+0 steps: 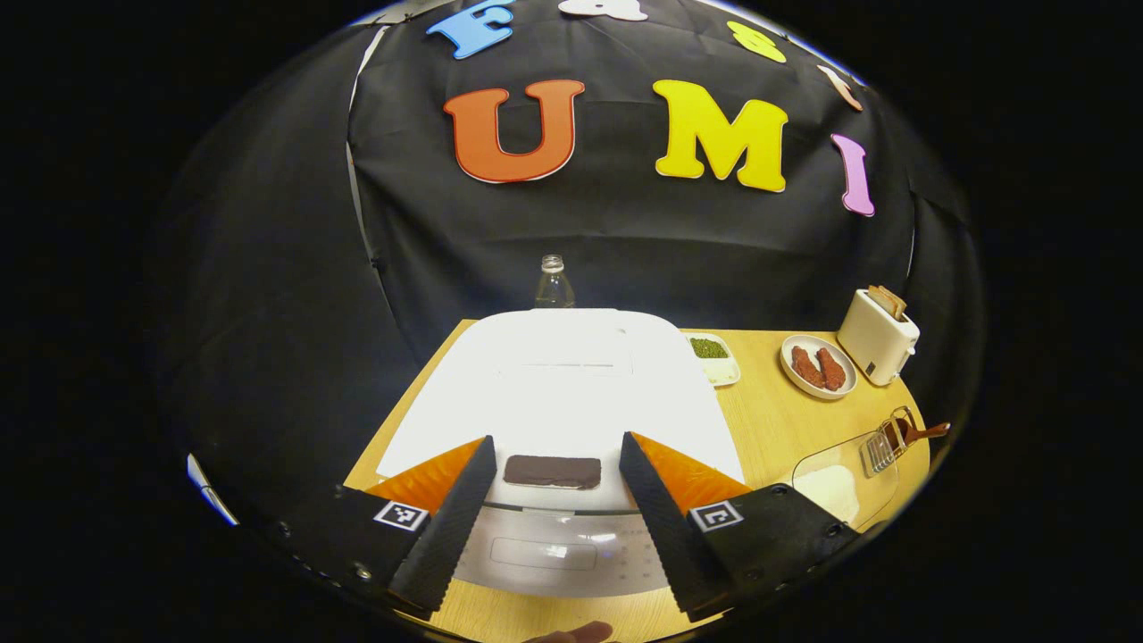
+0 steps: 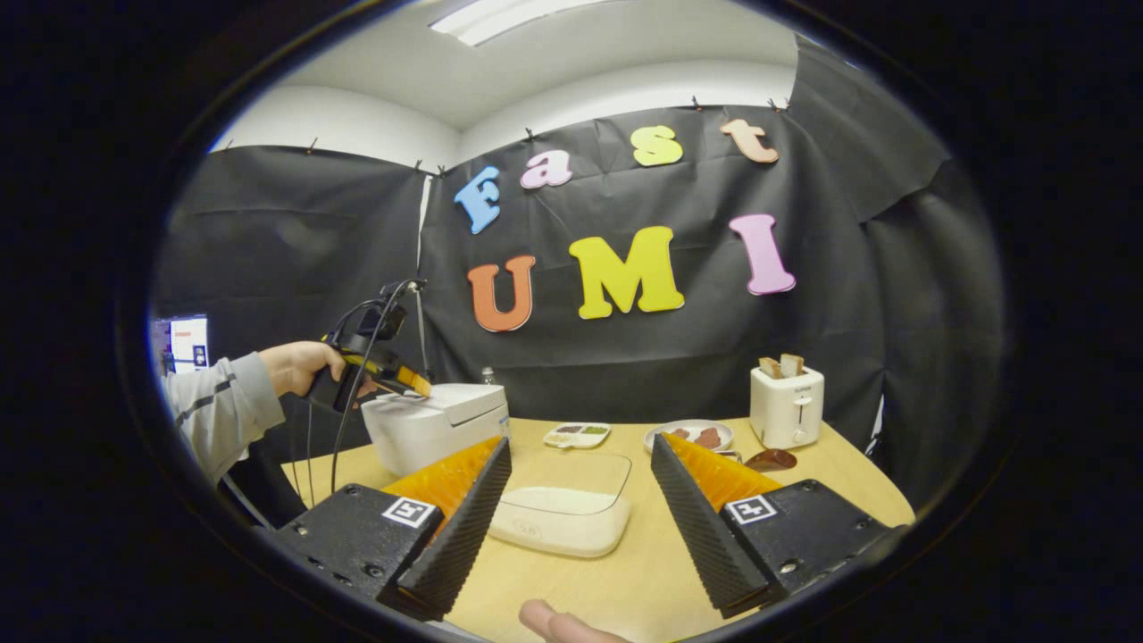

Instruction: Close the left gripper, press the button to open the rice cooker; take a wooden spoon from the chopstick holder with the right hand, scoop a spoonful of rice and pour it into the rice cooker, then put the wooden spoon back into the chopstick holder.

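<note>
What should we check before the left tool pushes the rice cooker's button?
1. Left tool closed for pressing: not ok, its fingers are spread.
2. Left tool lined up with the rice cooker: ok, dark button sits between the fingers.
3. Rice cooker lid shut: ok.
4. Right tool free for the spoon: ok, open and empty.
5. Rice container ready: ok, rice inside, on the table.
6. Wooden spoon in its holder: cannot tell.
</note>
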